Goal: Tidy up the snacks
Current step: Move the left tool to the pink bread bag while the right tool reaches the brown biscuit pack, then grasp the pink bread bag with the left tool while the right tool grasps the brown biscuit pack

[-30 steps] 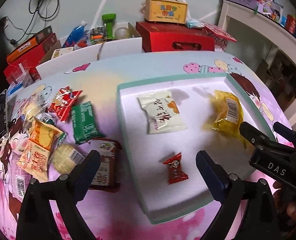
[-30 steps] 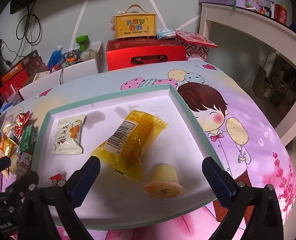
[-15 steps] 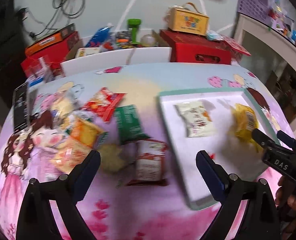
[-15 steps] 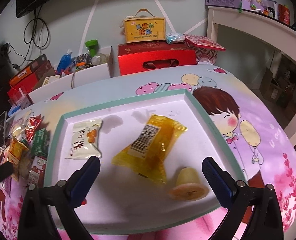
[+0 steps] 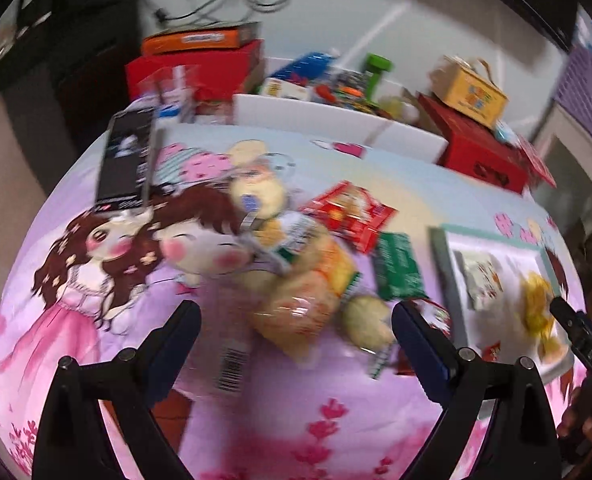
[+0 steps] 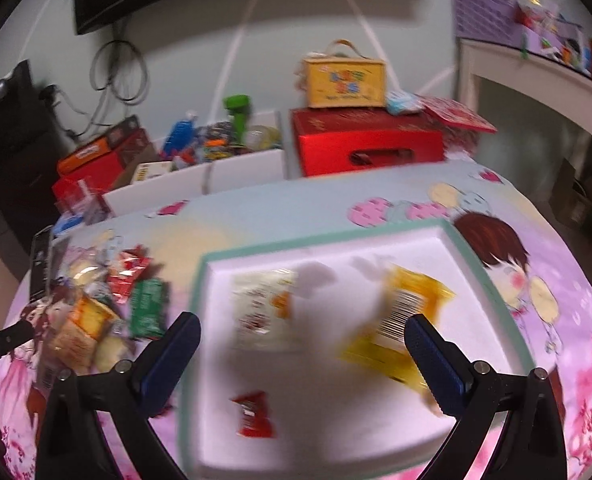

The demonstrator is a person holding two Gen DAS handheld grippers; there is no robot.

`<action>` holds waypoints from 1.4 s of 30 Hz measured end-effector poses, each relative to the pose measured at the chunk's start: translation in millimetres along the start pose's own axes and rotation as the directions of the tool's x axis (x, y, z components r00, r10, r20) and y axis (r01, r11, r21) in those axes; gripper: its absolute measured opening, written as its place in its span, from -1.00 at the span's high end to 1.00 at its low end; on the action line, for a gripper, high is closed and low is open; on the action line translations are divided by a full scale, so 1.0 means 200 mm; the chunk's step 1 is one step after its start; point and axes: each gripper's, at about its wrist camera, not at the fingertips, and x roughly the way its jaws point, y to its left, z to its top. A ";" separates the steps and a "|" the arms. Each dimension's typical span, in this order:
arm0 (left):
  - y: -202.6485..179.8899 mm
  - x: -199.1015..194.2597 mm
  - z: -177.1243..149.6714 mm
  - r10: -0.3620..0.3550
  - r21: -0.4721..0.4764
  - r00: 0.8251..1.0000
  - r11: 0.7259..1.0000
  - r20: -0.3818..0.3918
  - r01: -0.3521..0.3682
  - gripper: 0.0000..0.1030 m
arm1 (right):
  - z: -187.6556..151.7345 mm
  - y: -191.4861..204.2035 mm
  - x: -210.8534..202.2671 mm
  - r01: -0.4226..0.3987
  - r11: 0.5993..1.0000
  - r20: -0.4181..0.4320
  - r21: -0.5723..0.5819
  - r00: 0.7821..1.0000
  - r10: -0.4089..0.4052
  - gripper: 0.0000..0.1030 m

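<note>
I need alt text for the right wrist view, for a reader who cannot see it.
The open right gripper hovers over a white tray holding a white packet, a yellow packet and a small red candy. More snacks lie piled on the tablecloth beside it; the image is blurred.

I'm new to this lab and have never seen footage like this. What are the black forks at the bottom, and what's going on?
Those forks are tongs a person holds, one in each hand, each with a camera looking along its fingers. The left tongs face a pile of snacks on a cartoon tablecloth. The right tongs face a tray holding a white packet, a yellow packet and a small red packet. Both tongs are open and hold nothing. The pictures are blurred.
</note>
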 end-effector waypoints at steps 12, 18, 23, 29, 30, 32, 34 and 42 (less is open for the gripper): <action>0.29 0.05 -0.02 0.019 -0.159 0.999 0.987 -0.030 -0.024 -0.87 | -0.01 0.47 0.13 -0.168 0.972 -0.077 -0.165 0.985 0.157 -0.98; 0.26 0.12 -0.05 0.022 -0.133 0.996 0.991 -0.090 -0.034 -0.87 | -0.11 0.58 0.21 -0.216 0.957 -0.170 -0.196 0.968 0.183 -0.64; 0.23 0.20 -0.08 0.026 -0.111 0.989 0.993 -0.147 -0.043 -0.87 | -0.18 0.60 0.25 -0.242 0.948 -0.227 -0.205 0.954 0.194 -0.45; 0.18 0.26 -0.10 0.035 -0.075 0.982 0.996 -0.187 -0.050 -0.87 | -0.23 0.60 0.32 -0.245 0.951 -0.293 -0.189 0.938 0.184 -0.33; 0.18 0.27 -0.10 0.041 -0.070 0.980 0.996 -0.194 -0.055 -0.87 | -0.24 0.60 0.33 -0.247 0.952 -0.301 -0.182 0.935 0.185 -0.31; 0.17 0.29 -0.11 0.054 -0.061 0.977 0.996 -0.208 -0.068 -0.86 | -0.24 0.59 0.34 -0.250 0.952 -0.308 -0.177 0.933 0.187 -0.29; 0.17 0.31 -0.11 0.069 -0.055 0.973 0.995 -0.220 -0.083 -0.86 | -0.24 0.60 0.34 -0.246 0.952 -0.306 -0.184 0.934 0.183 -0.29; 0.19 0.35 -0.11 0.113 -0.062 0.966 0.990 -0.232 -0.131 -0.86 | -0.25 0.61 0.33 -0.263 0.946 -0.307 -0.188 0.931 0.198 -0.28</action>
